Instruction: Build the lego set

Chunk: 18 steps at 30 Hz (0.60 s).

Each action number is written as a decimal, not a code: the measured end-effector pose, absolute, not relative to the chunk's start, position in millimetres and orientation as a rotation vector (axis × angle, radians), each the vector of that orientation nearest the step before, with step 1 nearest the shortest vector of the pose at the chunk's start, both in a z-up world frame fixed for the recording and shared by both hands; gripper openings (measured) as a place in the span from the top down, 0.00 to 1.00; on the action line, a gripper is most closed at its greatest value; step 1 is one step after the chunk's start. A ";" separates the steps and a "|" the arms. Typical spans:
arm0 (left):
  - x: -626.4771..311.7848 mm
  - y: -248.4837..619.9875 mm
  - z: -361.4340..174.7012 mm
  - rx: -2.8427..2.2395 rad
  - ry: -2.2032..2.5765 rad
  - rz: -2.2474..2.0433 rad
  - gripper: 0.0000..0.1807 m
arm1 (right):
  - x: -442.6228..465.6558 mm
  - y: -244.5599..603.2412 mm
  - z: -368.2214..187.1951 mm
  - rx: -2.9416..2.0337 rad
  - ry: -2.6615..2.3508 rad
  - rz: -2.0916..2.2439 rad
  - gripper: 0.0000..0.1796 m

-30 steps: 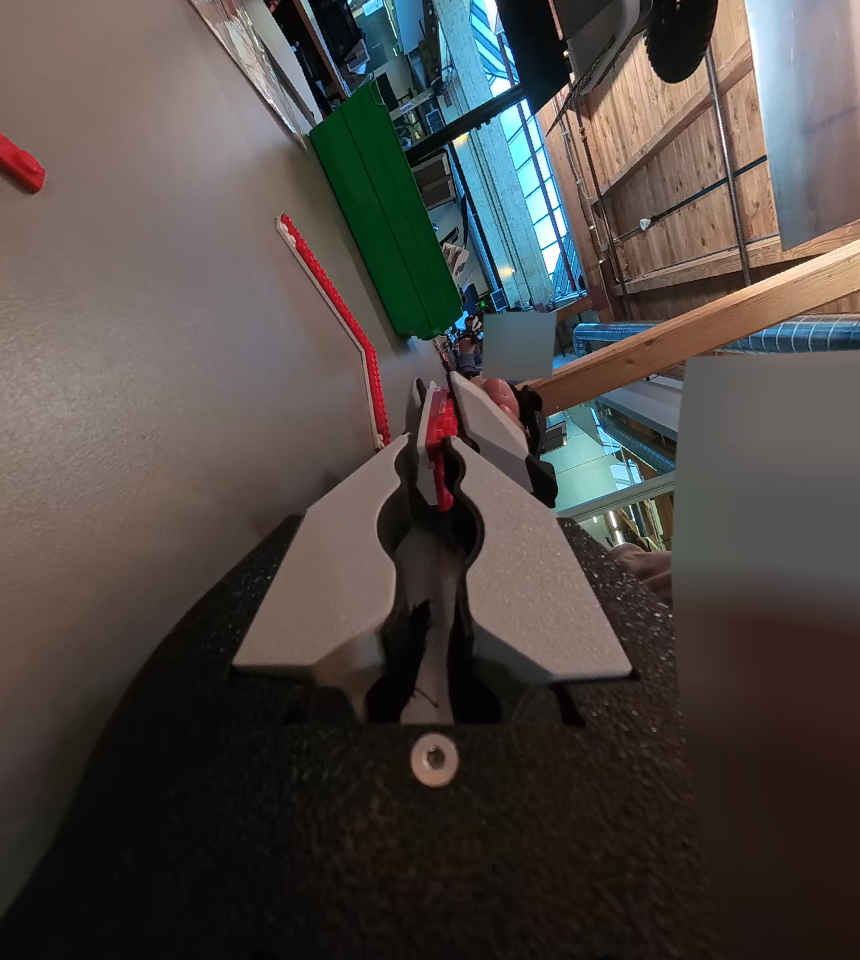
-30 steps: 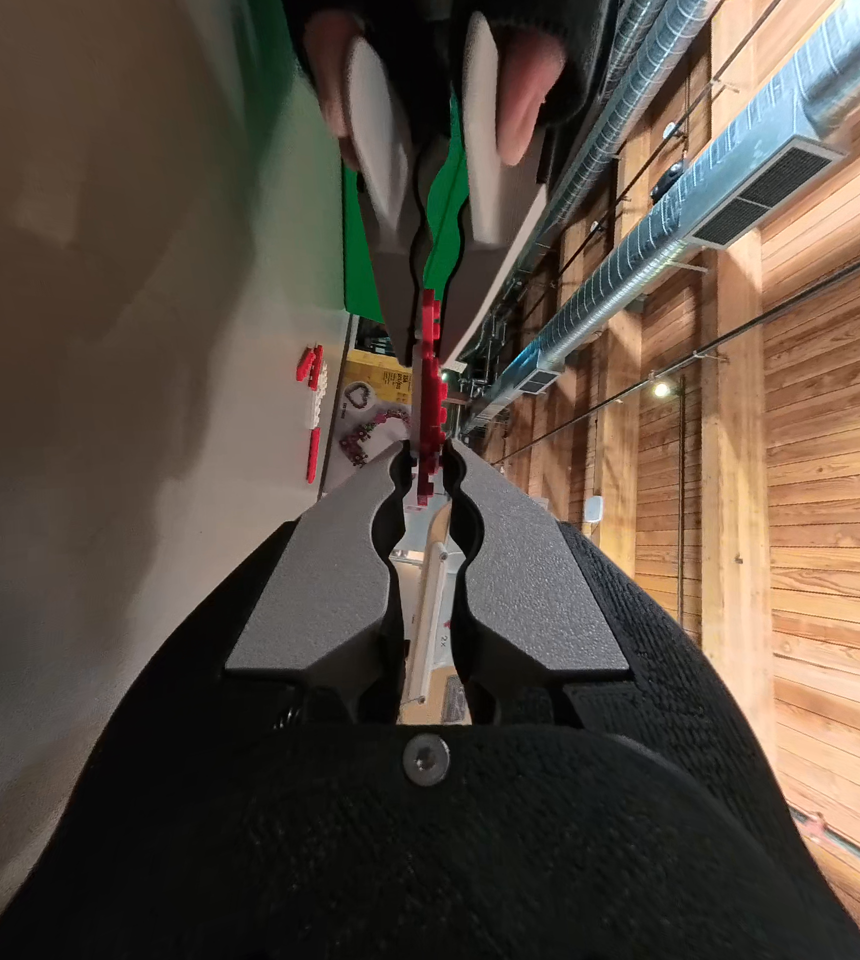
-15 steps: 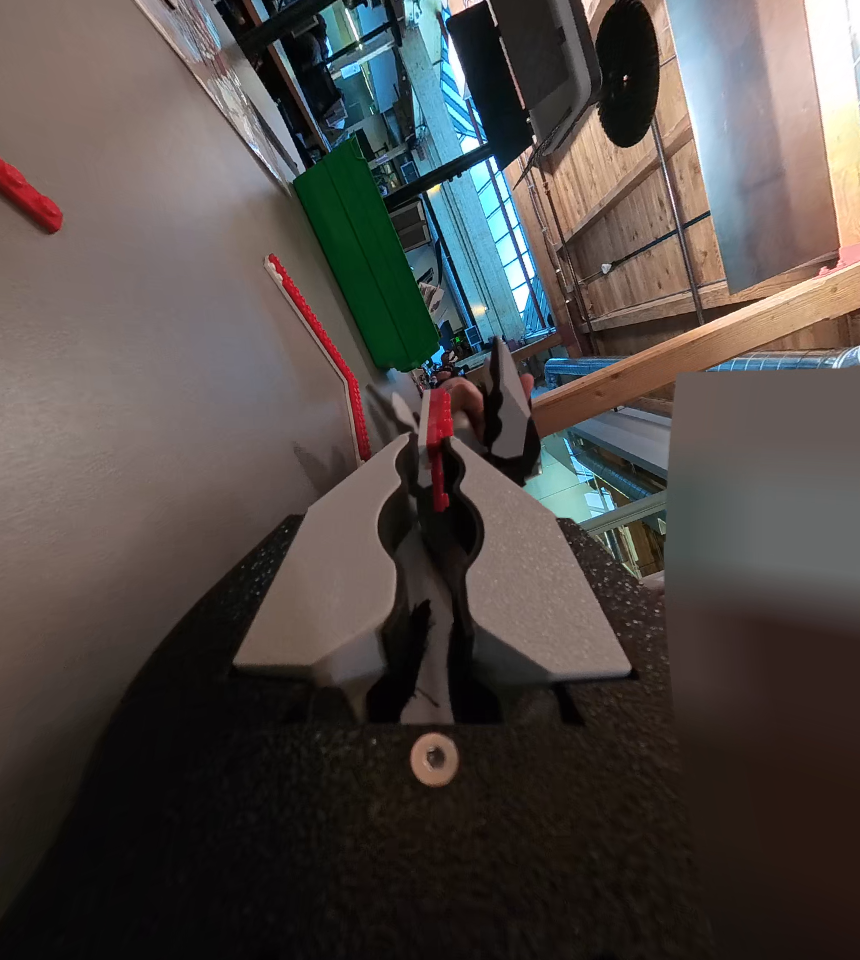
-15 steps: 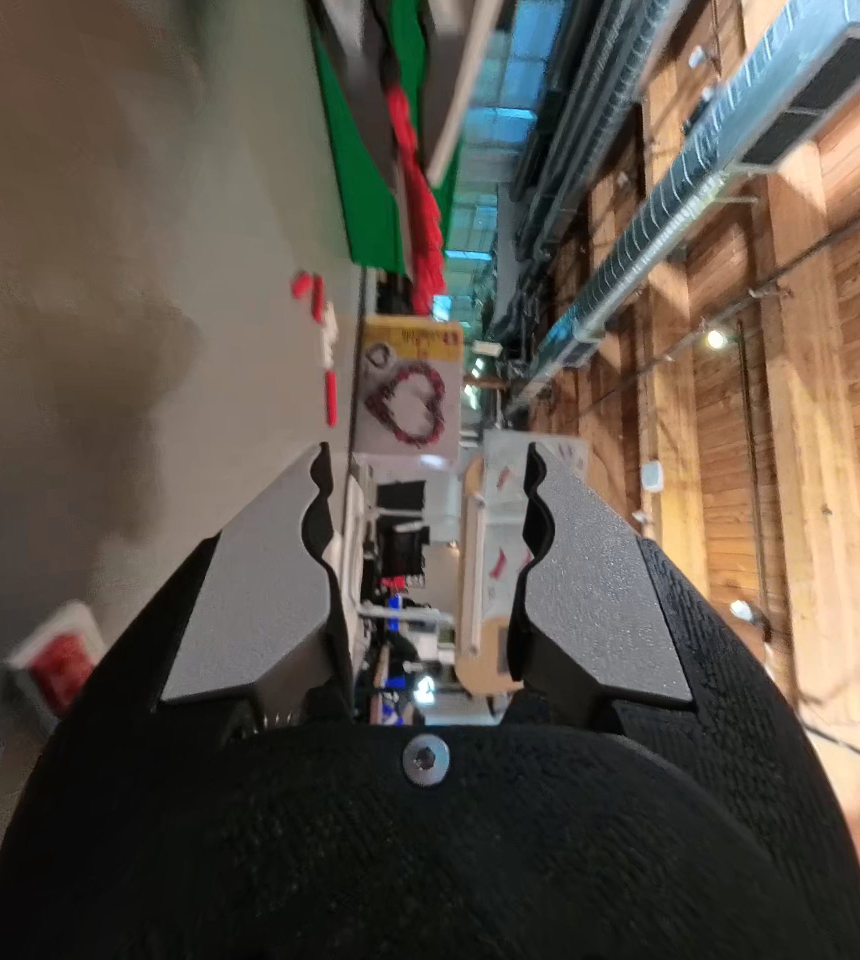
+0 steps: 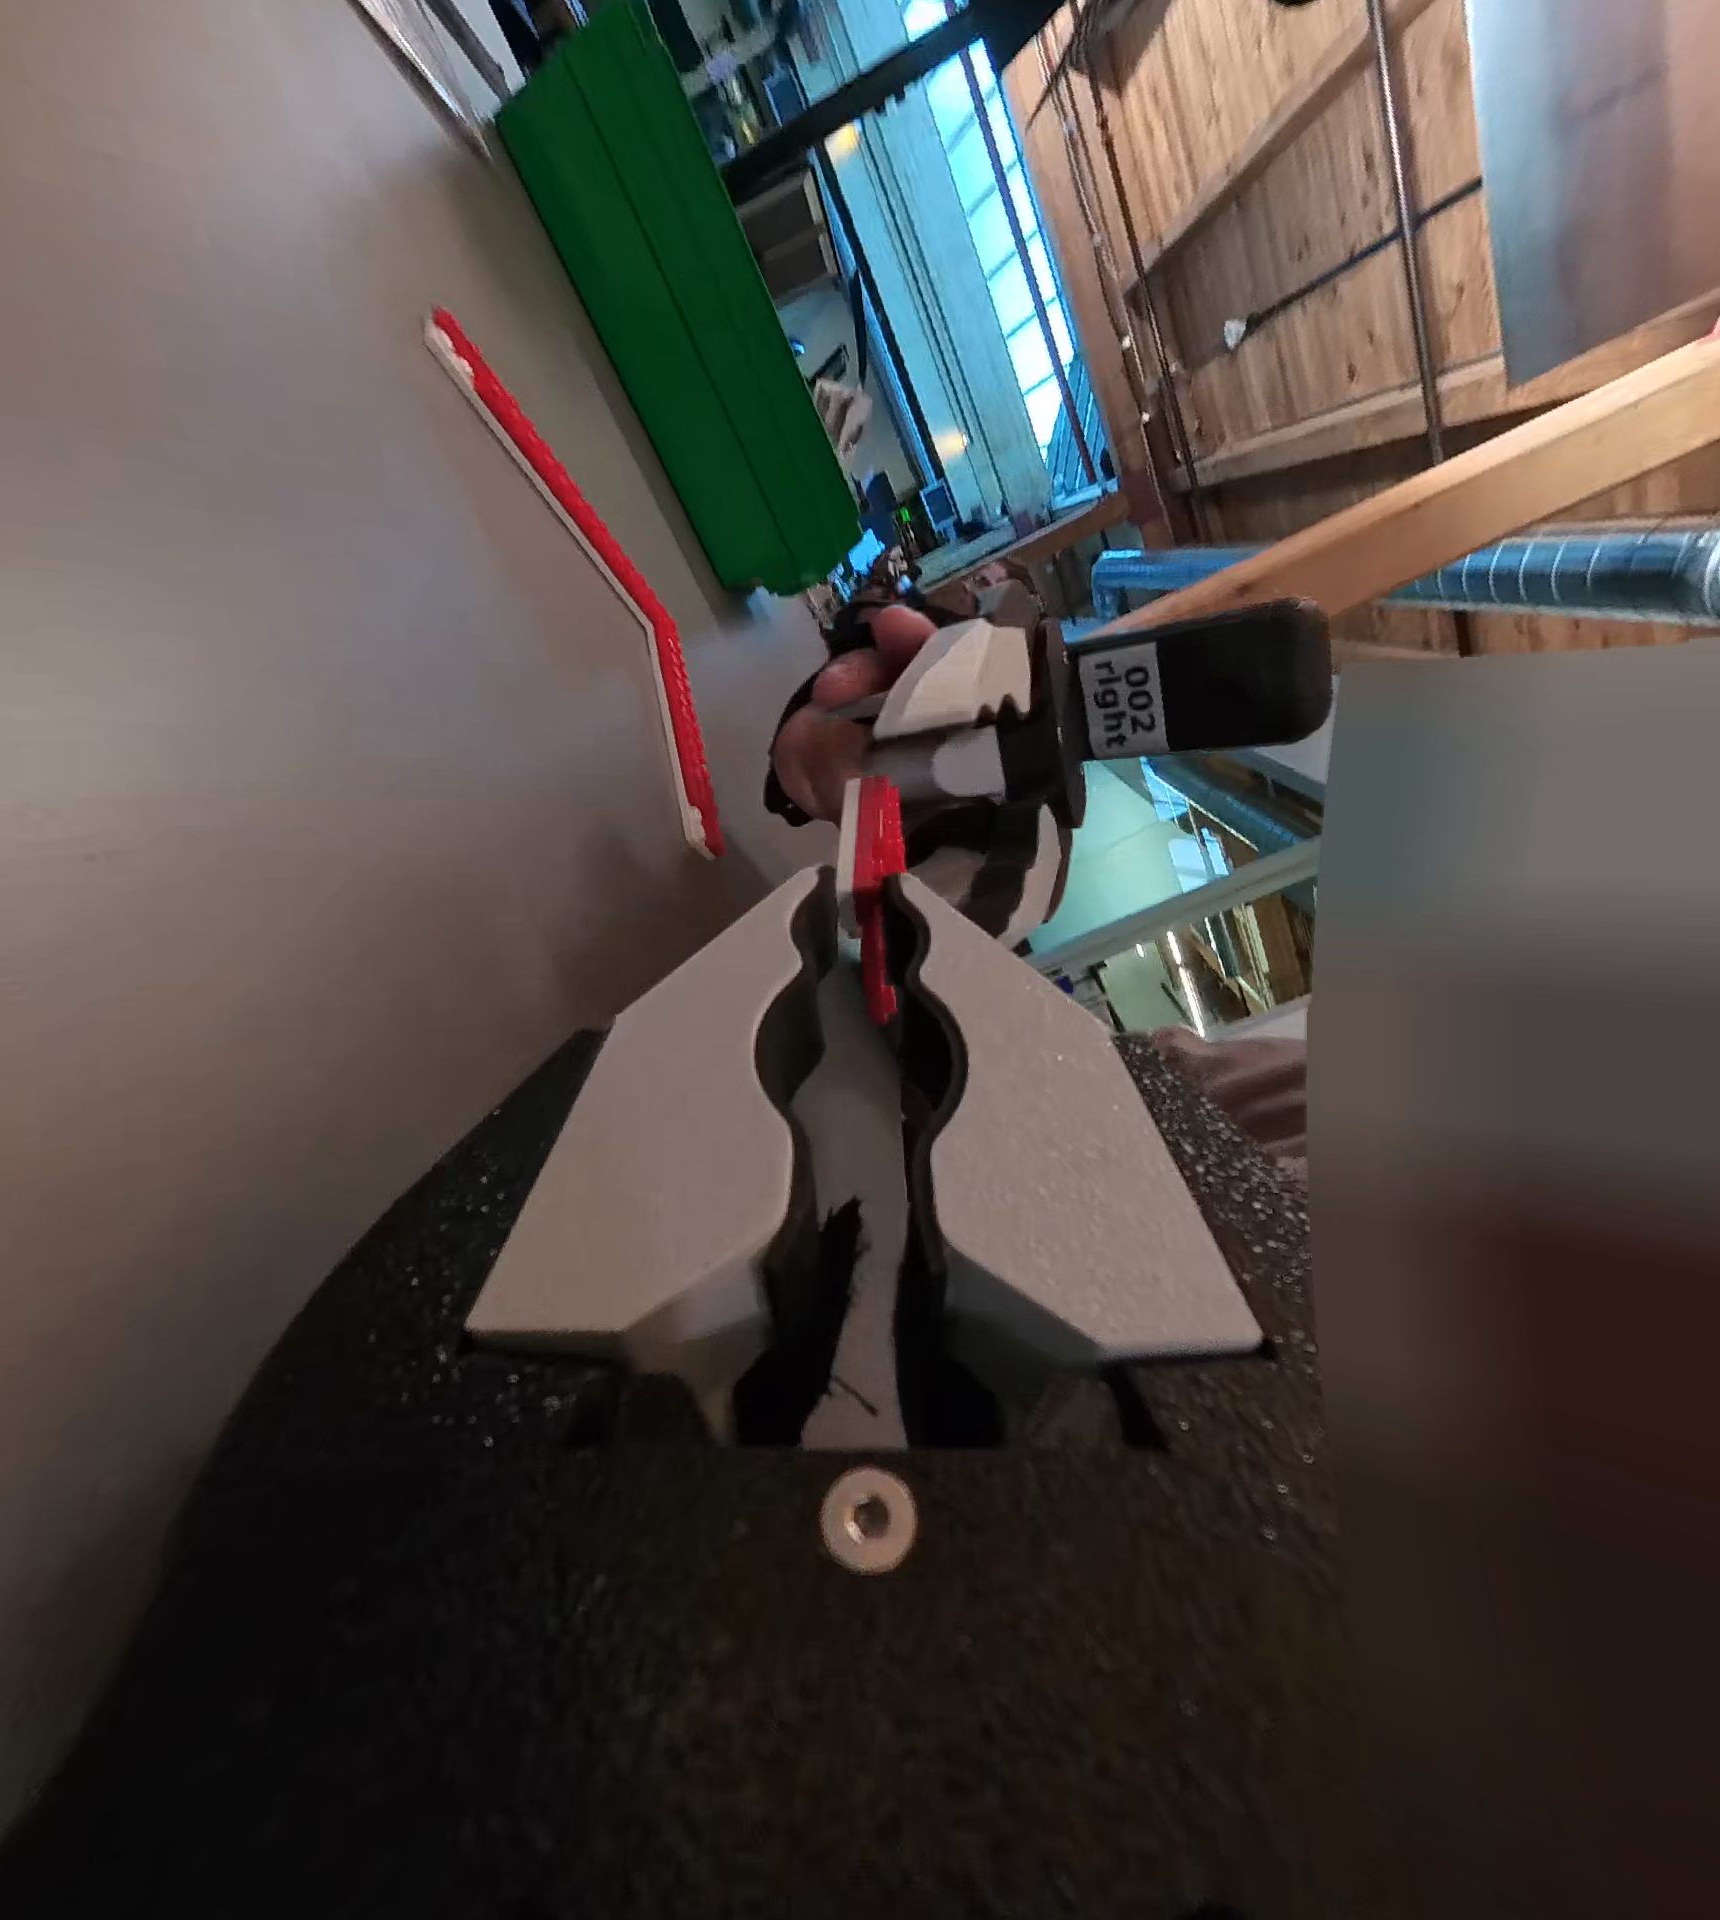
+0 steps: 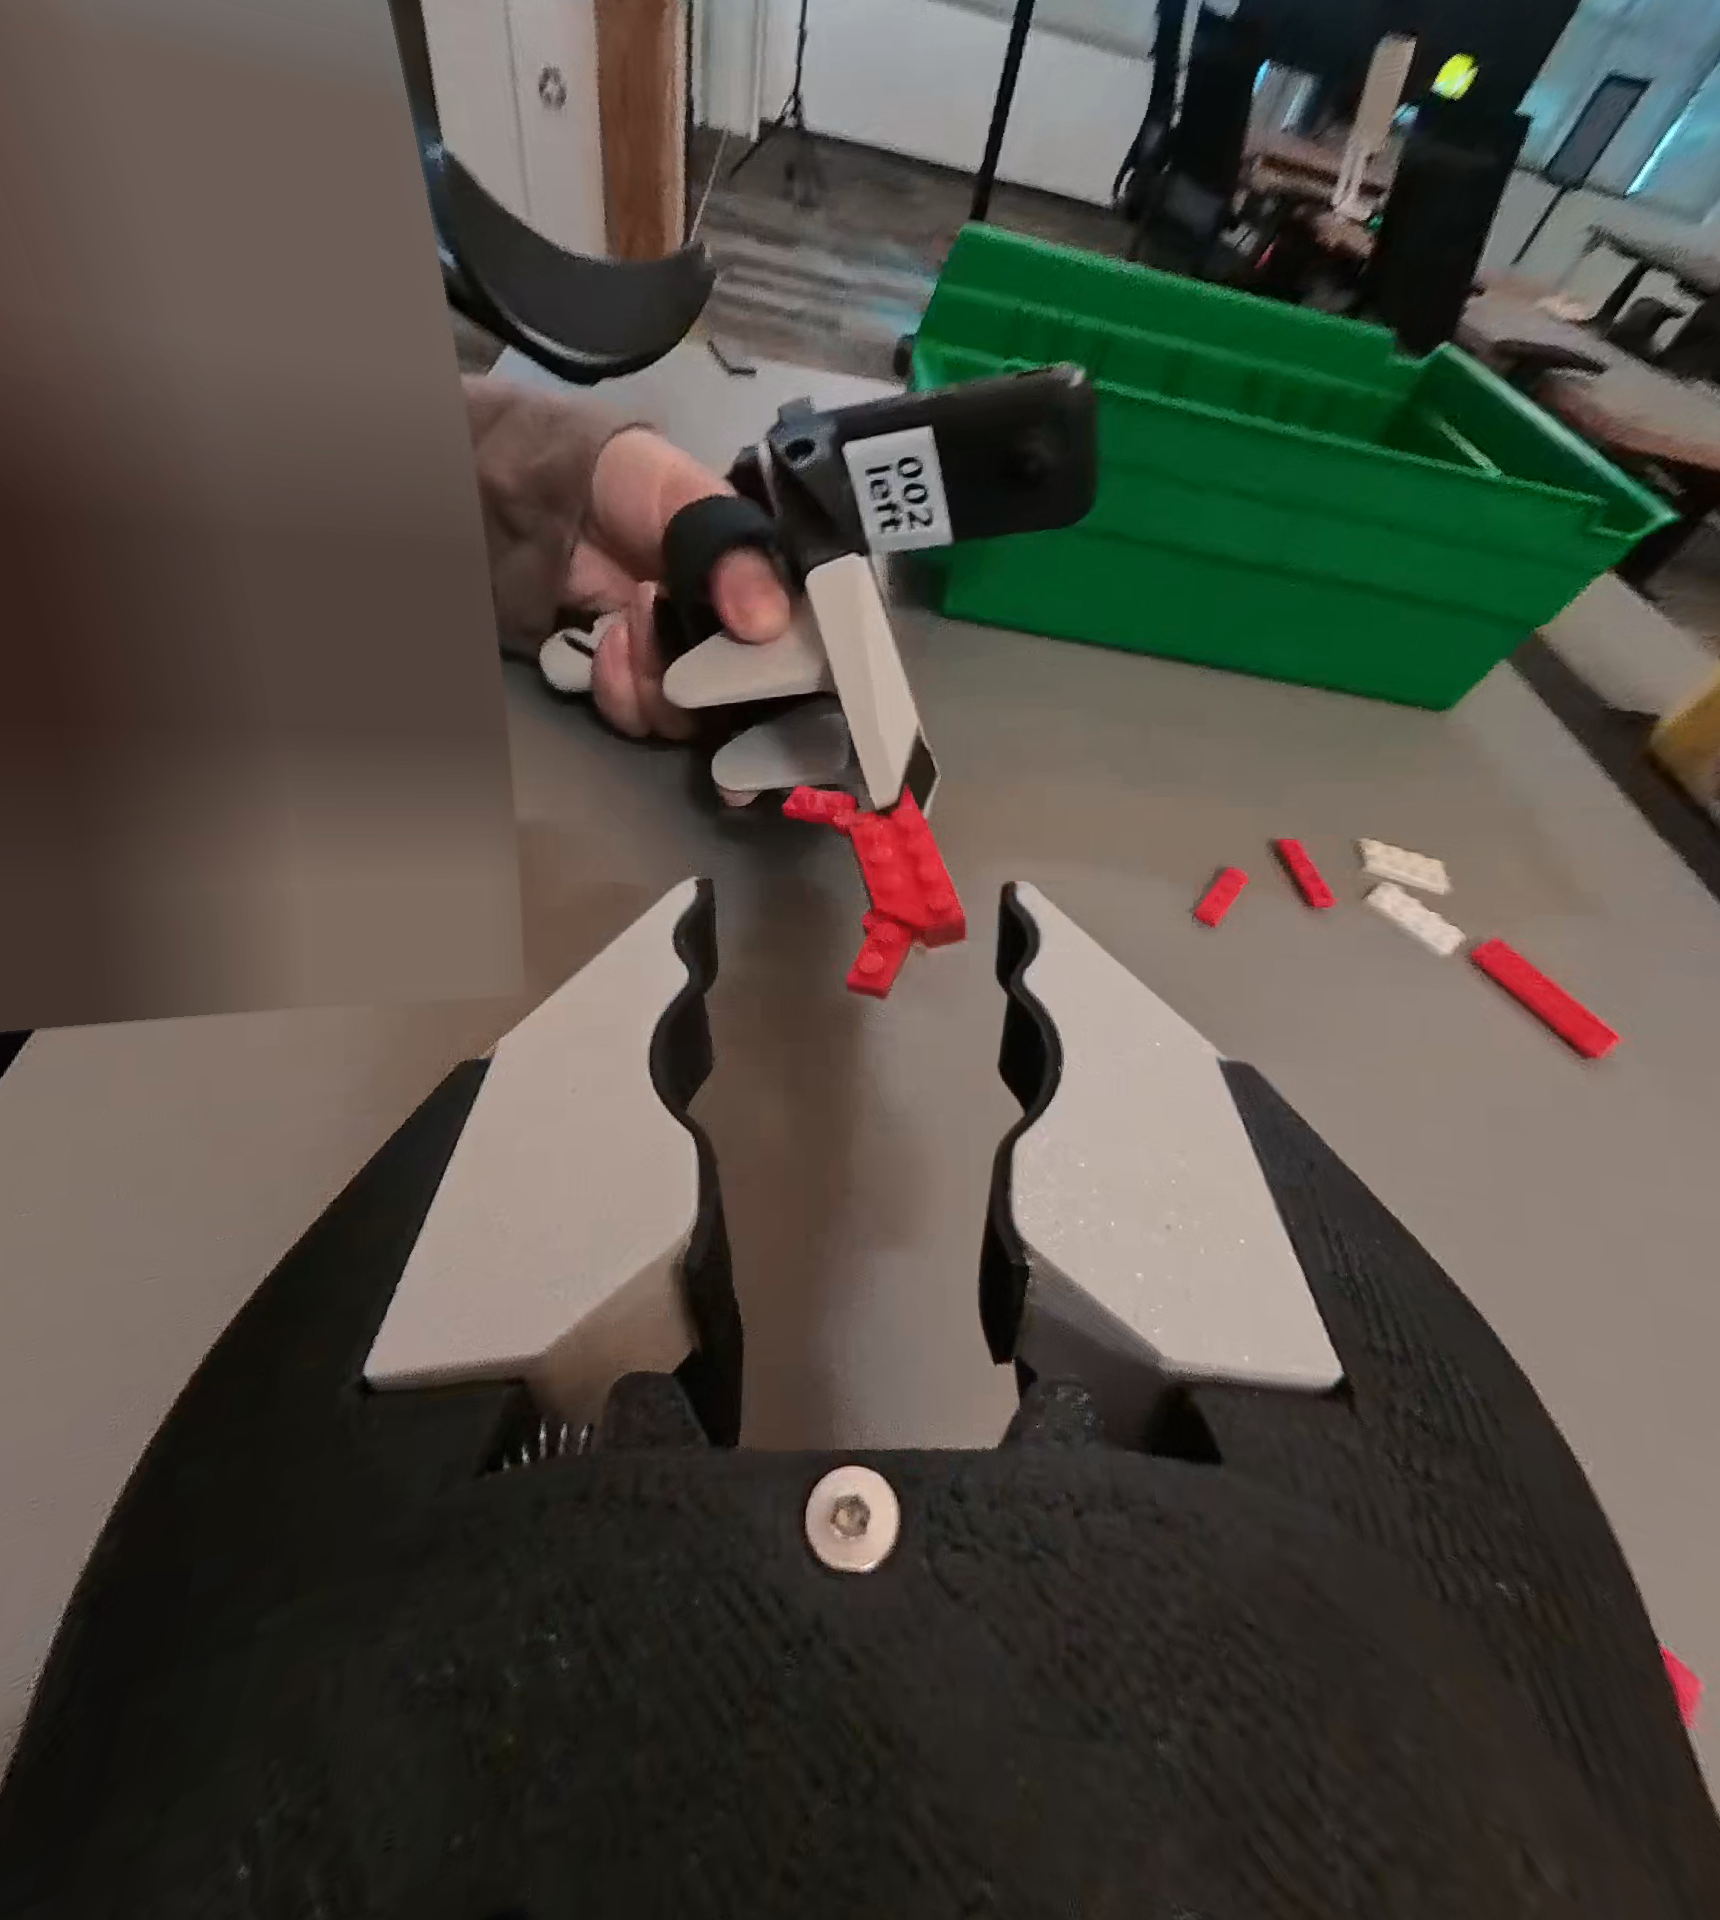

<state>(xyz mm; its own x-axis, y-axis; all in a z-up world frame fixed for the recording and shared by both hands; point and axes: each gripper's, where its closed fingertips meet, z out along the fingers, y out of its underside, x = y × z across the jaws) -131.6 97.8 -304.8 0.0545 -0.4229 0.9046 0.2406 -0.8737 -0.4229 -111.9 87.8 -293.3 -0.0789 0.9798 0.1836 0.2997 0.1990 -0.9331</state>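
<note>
Aloft, studded red lego assembly (image 6: pixel 900 883) pinched in left tongs (image 6: pixel 903 795).

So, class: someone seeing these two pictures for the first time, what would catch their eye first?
Probably the red lego assembly pinched in the left gripper above the grey table, straight ahead of the open right gripper. Next, the big green bin at the table's far side, and loose red and white plates lying to the right.

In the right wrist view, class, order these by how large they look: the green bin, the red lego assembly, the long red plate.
1. green bin, largest though farthest.
2. red lego assembly, clamped in the left gripper.
3. long red plate. It looks close in length to the assembly, so this order is unsure.
</note>
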 end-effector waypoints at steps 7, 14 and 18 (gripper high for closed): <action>-123.5 90.5 -311.4 -1.932 0.246 -1.859 0.97 | -116.2 83.8 -310.2 -1.283 -1.647 0.831 0.85; -121.3 89.8 -315.6 -1.963 0.260 -1.836 0.97 | -115.7 86.0 -321.0 -1.304 -1.701 0.744 0.90; -120.0 90.2 -319.7 -1.992 0.267 -1.805 0.97 | -114.6 85.5 -326.7 -1.320 -1.718 0.753 0.90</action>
<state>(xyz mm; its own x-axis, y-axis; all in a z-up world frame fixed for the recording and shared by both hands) -120.0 90.2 -319.7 0.1309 -0.4232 0.8965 0.1461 -0.8862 -0.4396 -114.6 85.5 -326.7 -0.1116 0.9624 0.2476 0.4700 0.2707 -0.8402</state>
